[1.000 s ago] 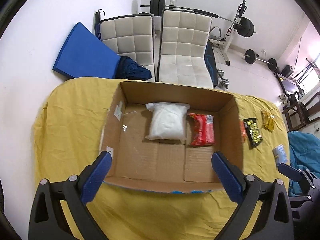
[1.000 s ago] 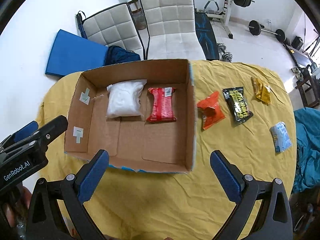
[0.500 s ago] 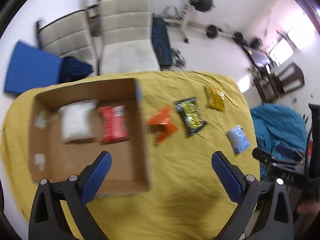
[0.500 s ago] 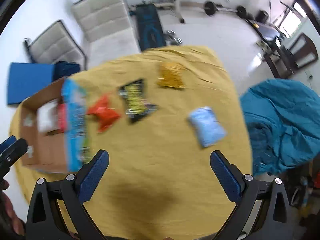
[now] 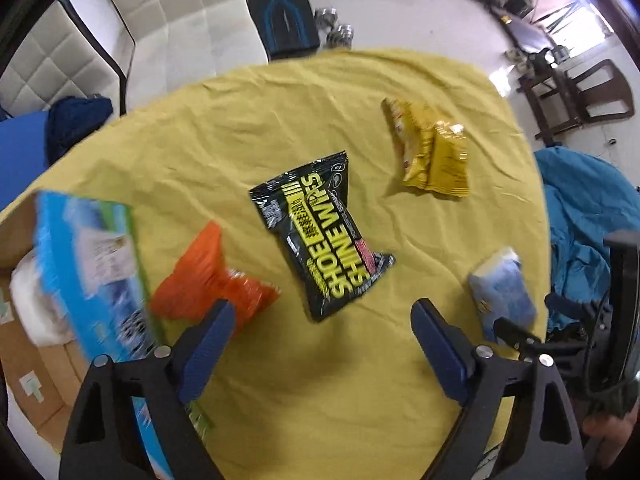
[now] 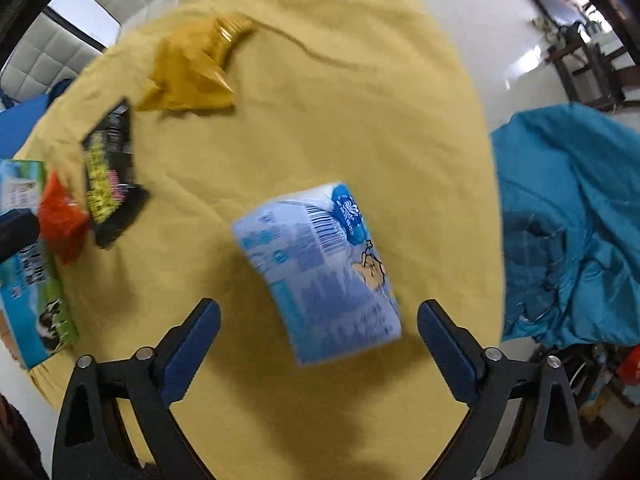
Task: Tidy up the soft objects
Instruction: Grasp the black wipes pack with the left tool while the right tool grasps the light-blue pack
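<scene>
A black "Shoe Wipes" pack [image 5: 320, 236] lies mid-table, an orange pouch [image 5: 208, 280] to its left and a gold pouch [image 5: 430, 152] beyond it. My left gripper [image 5: 320, 324] is open and empty, just in front of the black pack. A light-blue tissue pack [image 6: 320, 268] lies straight ahead of my right gripper [image 6: 319, 322], which is open and empty, its fingertips flanking the pack's near end. The cardboard box [image 5: 24, 356] stands at the left with a white bag [image 5: 36, 300] inside.
A yellow cloth [image 5: 280, 128] covers the round table. A teal fabric heap [image 6: 568, 224] lies off the table's right edge. White chairs [image 5: 168, 20] and gym weights stand behind. The other gripper [image 5: 592, 344] shows at the right.
Both grippers swung right, away from the box. The left now faces the black pack; the right has closed in on the blue tissue pack. Both stay open.
</scene>
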A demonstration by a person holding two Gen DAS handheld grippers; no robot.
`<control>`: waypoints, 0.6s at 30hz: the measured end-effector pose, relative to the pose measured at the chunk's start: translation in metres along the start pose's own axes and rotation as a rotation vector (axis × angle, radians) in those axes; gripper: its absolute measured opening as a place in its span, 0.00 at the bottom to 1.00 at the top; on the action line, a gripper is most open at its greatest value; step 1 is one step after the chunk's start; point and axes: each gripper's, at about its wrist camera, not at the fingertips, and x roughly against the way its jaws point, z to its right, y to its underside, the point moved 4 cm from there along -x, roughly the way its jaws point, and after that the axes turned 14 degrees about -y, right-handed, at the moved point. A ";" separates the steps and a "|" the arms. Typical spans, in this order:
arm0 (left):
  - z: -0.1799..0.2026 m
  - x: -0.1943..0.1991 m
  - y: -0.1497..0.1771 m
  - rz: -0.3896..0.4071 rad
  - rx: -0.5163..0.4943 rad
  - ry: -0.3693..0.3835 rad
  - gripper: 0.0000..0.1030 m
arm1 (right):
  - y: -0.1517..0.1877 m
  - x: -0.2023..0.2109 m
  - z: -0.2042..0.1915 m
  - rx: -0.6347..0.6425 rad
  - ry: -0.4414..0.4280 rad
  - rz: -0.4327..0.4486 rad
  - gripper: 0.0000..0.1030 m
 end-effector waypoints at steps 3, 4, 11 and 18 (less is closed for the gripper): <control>0.005 -0.024 -0.016 -0.049 0.011 -0.010 0.87 | -0.006 -0.021 0.011 -0.033 -0.014 -0.034 0.71; 0.008 -0.035 -0.021 -0.080 0.015 -0.020 0.87 | -0.008 -0.026 0.015 -0.046 -0.011 -0.037 0.69; 0.017 -0.073 -0.034 -0.168 0.055 -0.037 0.87 | -0.017 -0.030 0.022 -0.124 -0.046 0.004 0.51; 0.024 -0.074 -0.021 -0.141 0.016 -0.082 0.52 | -0.023 -0.027 0.017 -0.196 -0.098 0.013 0.43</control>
